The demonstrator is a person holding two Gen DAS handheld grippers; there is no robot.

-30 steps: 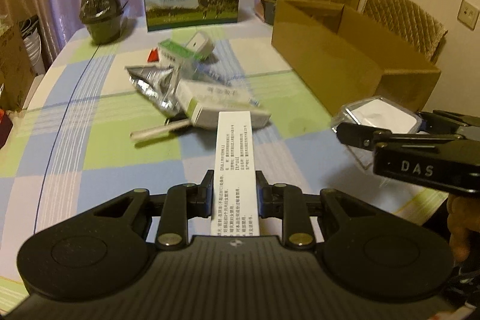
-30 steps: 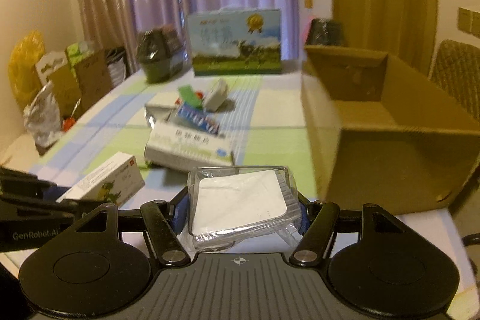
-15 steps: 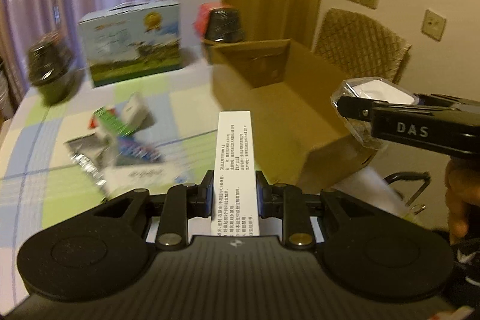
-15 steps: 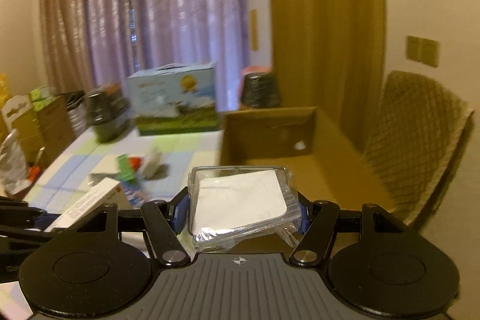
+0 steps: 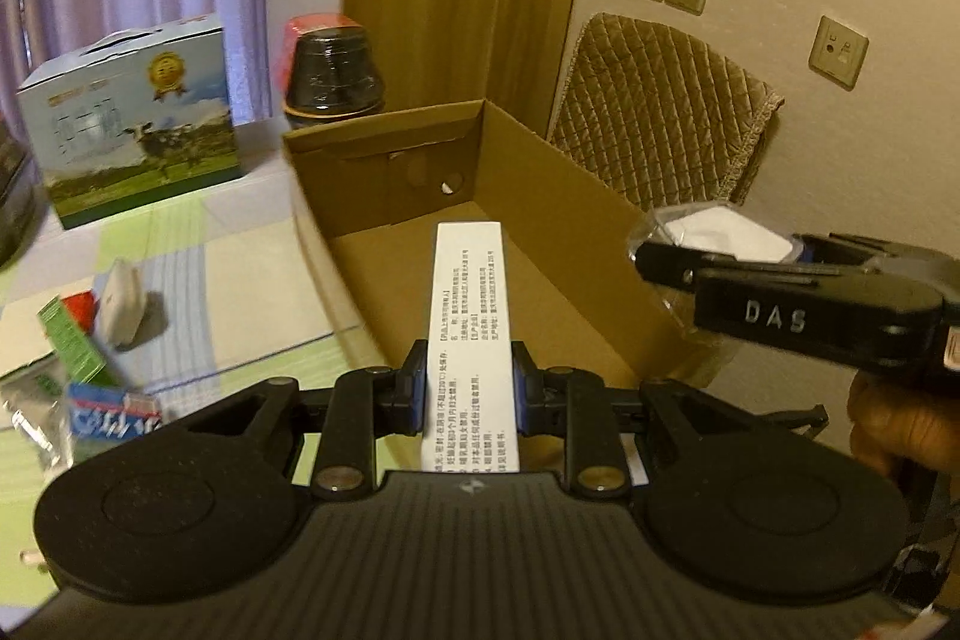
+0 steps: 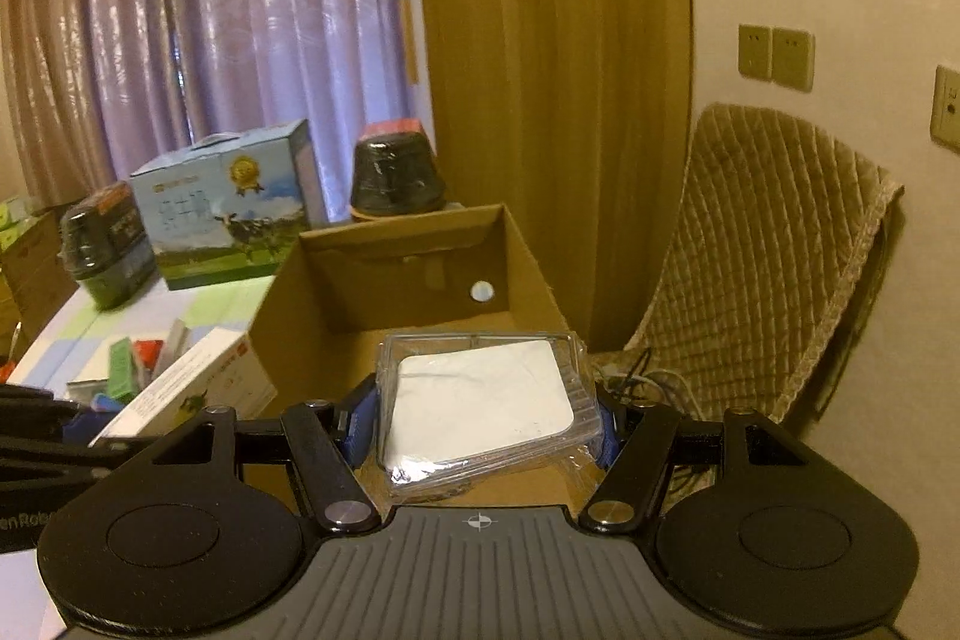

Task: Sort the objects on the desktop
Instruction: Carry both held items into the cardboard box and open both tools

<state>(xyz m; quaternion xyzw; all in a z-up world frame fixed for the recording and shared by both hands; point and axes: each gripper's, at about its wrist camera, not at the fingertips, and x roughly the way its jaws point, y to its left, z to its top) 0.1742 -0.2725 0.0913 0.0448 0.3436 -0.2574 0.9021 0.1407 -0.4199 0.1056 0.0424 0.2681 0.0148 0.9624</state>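
My left gripper [image 5: 469,388] is shut on a long white medicine box [image 5: 471,316] with black print, held above the near end of the open cardboard box [image 5: 540,196]. My right gripper [image 6: 483,418] is shut on a clear plastic case [image 6: 486,400] with a white card inside, also raised over the cardboard box [image 6: 420,274]. In the left wrist view the right gripper [image 5: 660,250] shows at the right with the clear case [image 5: 720,226] in it. The white medicine box [image 6: 186,388] shows at the lower left of the right wrist view.
Loose packets and small boxes [image 5: 90,340] lie on the checked tablecloth [image 5: 240,280] to the left. A blue milk carton [image 5: 132,118] and a dark wrapped pot [image 5: 333,76] stand behind. A quilted chair [image 6: 768,244] is right of the cardboard box. A hand [image 5: 900,424] holds the right gripper.
Both grippers have lifted and swung right from the table's clutter to above the open cardboard box, each still holding its item.
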